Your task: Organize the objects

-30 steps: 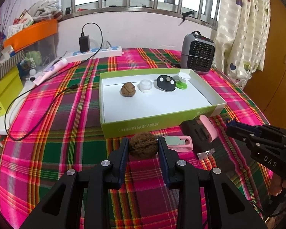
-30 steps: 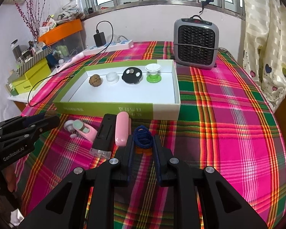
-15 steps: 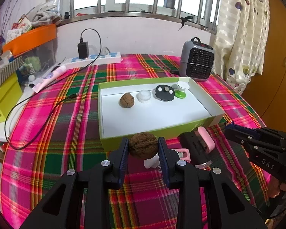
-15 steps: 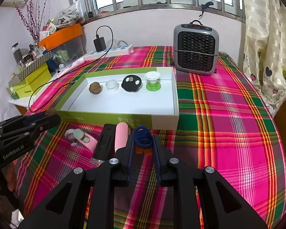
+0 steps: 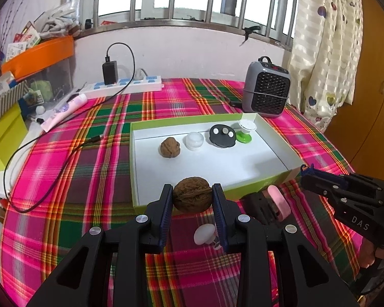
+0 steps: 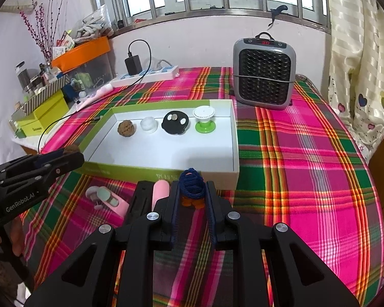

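My left gripper (image 5: 192, 186) is shut on a brown walnut (image 5: 192, 198) and holds it above the cloth at the near wall of the green-rimmed white box (image 5: 217, 163). In the box lie a second walnut (image 5: 169, 147), a white cap (image 5: 194, 140), a black disc (image 5: 222, 136) and a green-and-white stand (image 5: 245, 130). My right gripper (image 6: 192, 184) is shut on a dark blue knitted piece with orange under it (image 6: 192, 189), just before the box's (image 6: 166, 151) near wall. Each gripper shows at the edge of the other's view.
On the plaid cloth before the box lie a pink bar (image 6: 161, 192), a black block (image 5: 258, 204) and a pink-and-white clip (image 6: 105, 197). A grey heater (image 6: 265, 74) stands behind the box. A power strip with a cable (image 5: 125, 87) and boxes (image 6: 41, 117) are at the back left.
Both grippers have risen a little with their loads. The walnut now overlaps the box's near wall, and the pink clip shows below the left fingers.
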Motion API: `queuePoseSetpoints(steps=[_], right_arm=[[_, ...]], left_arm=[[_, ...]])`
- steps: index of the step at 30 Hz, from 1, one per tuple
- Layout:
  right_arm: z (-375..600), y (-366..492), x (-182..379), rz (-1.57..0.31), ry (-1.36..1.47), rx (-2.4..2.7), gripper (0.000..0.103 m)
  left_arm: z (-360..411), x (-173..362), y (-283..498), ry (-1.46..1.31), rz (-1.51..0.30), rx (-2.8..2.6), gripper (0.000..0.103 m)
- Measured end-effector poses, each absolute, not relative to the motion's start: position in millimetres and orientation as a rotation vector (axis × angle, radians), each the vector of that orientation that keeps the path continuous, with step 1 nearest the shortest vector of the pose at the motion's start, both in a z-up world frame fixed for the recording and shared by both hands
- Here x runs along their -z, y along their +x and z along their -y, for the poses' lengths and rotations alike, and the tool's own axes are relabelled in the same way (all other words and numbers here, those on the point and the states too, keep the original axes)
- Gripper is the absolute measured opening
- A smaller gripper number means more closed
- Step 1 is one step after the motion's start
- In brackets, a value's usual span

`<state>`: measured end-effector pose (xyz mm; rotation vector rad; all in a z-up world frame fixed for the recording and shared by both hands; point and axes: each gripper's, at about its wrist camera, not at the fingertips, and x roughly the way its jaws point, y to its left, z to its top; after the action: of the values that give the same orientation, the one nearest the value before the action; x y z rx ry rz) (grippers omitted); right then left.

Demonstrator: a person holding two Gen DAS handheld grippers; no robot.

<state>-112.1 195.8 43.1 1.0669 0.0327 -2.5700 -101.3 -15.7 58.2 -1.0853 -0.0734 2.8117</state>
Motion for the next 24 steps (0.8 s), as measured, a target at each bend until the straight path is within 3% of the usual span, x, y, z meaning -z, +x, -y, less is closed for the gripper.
queuePoseSetpoints(steps=[24], right_arm=[[-183.0,-156.3,-44.1,-0.09,1.069,2.545,0.02]], left_arm=[[24.1,-54.1,-143.9,-1.118,0.107,-2.817,0.029]])
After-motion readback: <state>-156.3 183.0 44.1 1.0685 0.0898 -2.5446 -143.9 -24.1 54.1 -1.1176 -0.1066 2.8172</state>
